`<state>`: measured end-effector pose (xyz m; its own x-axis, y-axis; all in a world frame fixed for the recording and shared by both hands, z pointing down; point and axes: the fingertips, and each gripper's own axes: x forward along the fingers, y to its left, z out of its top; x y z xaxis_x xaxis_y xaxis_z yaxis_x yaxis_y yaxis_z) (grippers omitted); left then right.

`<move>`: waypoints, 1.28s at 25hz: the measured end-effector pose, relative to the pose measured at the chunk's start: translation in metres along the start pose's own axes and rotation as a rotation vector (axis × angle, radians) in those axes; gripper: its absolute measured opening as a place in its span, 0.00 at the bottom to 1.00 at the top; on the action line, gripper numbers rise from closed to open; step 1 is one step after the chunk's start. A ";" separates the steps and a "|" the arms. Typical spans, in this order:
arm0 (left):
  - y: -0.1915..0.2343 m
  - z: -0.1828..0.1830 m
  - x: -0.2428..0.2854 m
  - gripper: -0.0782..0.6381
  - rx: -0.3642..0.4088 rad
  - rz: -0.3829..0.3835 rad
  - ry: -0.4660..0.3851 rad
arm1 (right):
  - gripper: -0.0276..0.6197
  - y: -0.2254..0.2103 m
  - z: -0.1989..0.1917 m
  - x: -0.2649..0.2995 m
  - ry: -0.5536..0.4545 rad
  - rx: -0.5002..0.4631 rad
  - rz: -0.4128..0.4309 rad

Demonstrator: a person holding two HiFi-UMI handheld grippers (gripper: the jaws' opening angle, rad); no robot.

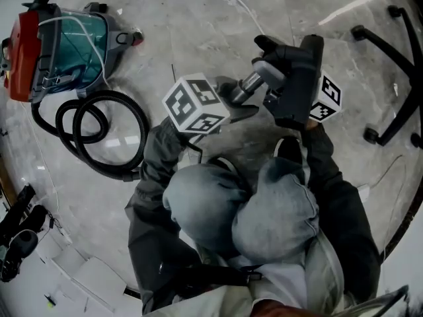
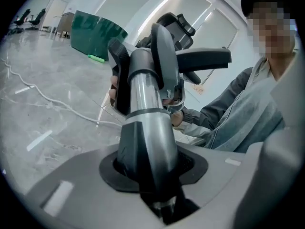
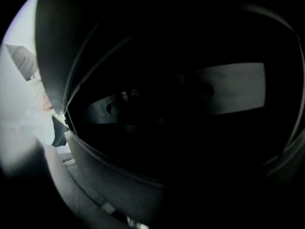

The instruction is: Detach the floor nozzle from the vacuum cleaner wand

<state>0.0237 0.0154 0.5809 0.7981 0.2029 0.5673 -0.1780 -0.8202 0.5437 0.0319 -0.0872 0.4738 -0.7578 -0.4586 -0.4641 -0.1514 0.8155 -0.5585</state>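
Observation:
A person sits and holds both grippers over their knees. The silver wand runs up and to the right into the neck of the dark grey floor nozzle, which is held off the floor. My left gripper is shut on the wand's dark grey lower end; in the left gripper view its grey fingers close round that cone below the silver wand. My right gripper sits against the nozzle's far side, its jaws hidden. The right gripper view is filled by the dark floor nozzle with a lit slot.
The vacuum canister, red and teal, lies at the upper left with its black hose coiled beside it. A black chair base stands at the right. A white cable trails over the marble floor. Dark gear lies at the lower left.

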 end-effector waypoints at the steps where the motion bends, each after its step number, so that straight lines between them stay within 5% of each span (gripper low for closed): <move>1: 0.000 0.001 0.001 0.34 -0.008 -0.004 -0.010 | 0.39 0.000 0.000 -0.001 0.008 -0.009 0.018; 3: 0.005 0.001 0.002 0.33 -0.026 0.001 -0.017 | 0.39 -0.005 -0.002 -0.003 0.013 -0.005 0.006; 8: 0.019 -0.007 0.003 0.32 -0.099 0.026 -0.025 | 0.38 -0.037 -0.019 -0.004 0.081 0.112 -0.340; 11: 0.018 -0.008 0.005 0.32 -0.109 0.013 -0.026 | 0.35 -0.040 -0.022 -0.009 0.118 0.166 -0.428; 13: 0.011 -0.006 0.004 0.32 -0.107 -0.015 -0.035 | 0.35 -0.029 -0.017 -0.009 0.086 0.157 -0.346; 18: -0.005 0.000 -0.001 0.32 -0.120 -0.115 -0.063 | 0.35 -0.002 -0.005 -0.016 -0.012 0.117 0.047; 20: 0.003 0.000 -0.003 0.32 -0.134 -0.101 -0.070 | 0.35 -0.011 -0.008 -0.010 0.016 0.139 0.013; 24: 0.013 -0.007 -0.001 0.32 -0.188 -0.073 -0.071 | 0.32 -0.033 -0.021 -0.006 0.102 0.270 -0.328; 27: 0.012 -0.006 0.004 0.32 -0.194 -0.061 -0.076 | 0.31 -0.038 -0.022 -0.014 0.124 0.323 -0.451; 29: 0.008 -0.001 0.001 0.32 -0.187 -0.073 -0.089 | 0.31 -0.031 -0.016 -0.010 0.111 0.294 -0.365; 32: -0.010 0.008 -0.002 0.33 -0.171 -0.142 -0.105 | 0.32 -0.005 0.000 -0.014 0.036 0.195 -0.041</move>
<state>0.0281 0.0187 0.5695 0.8760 0.2454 0.4153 -0.1478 -0.6831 0.7152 0.0433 -0.0847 0.4833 -0.7764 -0.4744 -0.4148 -0.0601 0.7110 -0.7006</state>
